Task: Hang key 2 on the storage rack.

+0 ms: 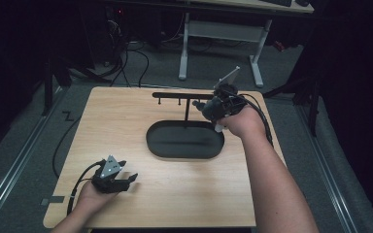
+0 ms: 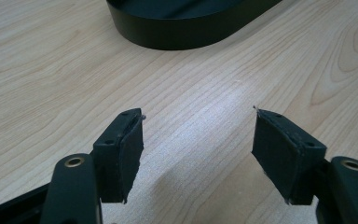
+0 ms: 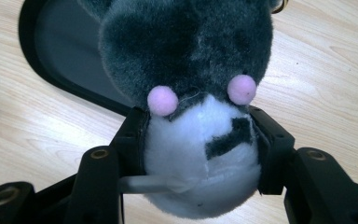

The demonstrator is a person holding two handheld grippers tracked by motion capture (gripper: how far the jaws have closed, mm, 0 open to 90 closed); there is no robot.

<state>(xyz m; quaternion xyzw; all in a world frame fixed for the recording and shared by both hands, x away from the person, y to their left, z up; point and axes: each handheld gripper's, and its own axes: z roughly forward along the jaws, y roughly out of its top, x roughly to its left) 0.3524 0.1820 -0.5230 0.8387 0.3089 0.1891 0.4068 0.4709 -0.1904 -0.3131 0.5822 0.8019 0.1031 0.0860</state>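
Right hand-held gripper clamps plush toy: dark grey fuzzy head, white muzzle, two pink pom-poms, above black oval tray. Left hand-held gripper wide, empty, over table.

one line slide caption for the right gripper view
Right gripper clamps a grey-and-white plush toy above the black oval tray.

**A:** what's the plush toy look like?

**B:** dark grey fuzzy top, white lower part with a black patch, two pink pompoms. Fills the centre of the right gripper view, squeezed at its white part. In the high view it's a dark blob right of centre, upper half.
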